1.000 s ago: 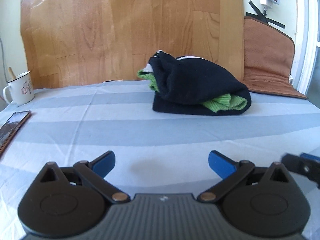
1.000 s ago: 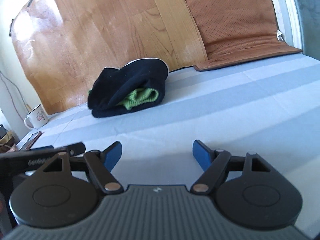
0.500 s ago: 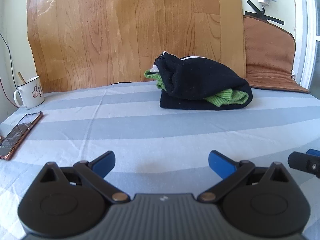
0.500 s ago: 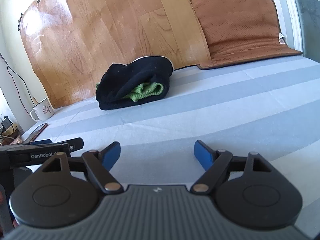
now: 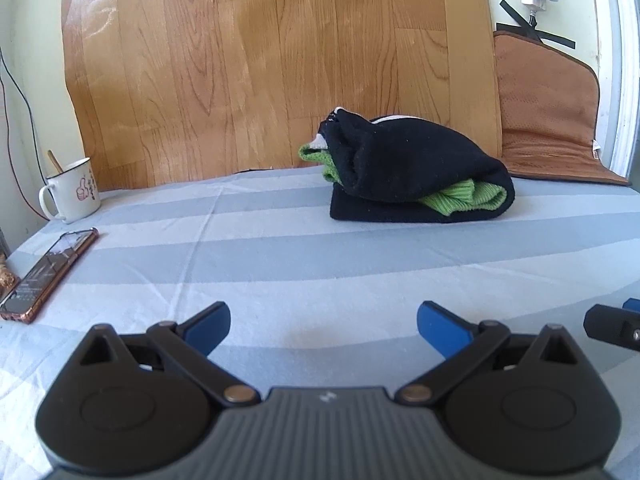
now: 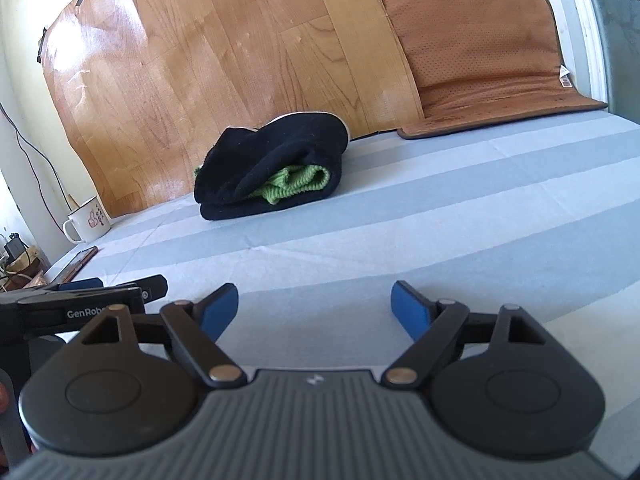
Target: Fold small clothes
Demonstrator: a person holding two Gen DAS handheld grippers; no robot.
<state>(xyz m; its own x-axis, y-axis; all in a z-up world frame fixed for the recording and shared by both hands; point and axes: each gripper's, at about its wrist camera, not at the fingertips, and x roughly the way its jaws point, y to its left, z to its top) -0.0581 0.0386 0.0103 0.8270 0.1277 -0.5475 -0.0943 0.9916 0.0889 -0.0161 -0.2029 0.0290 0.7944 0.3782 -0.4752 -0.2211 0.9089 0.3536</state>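
Note:
A folded black garment with a green knitted piece tucked inside lies on the striped blue-grey sheet, near the wooden board at the back. It also shows in the right wrist view. My left gripper is open and empty, low over the sheet, well in front of the bundle. My right gripper is open and empty, also well short of the bundle. The right gripper's tip shows at the left view's right edge; the left gripper shows in the right view.
A white enamel mug with a stick in it and a phone lie at the left edge of the sheet. A brown mat leans on the wall at the back right. A wooden-pattern board stands behind.
Both grippers have drawn back from the bundle, which looks smaller and farther now. Both stay open. The bundle has not moved.

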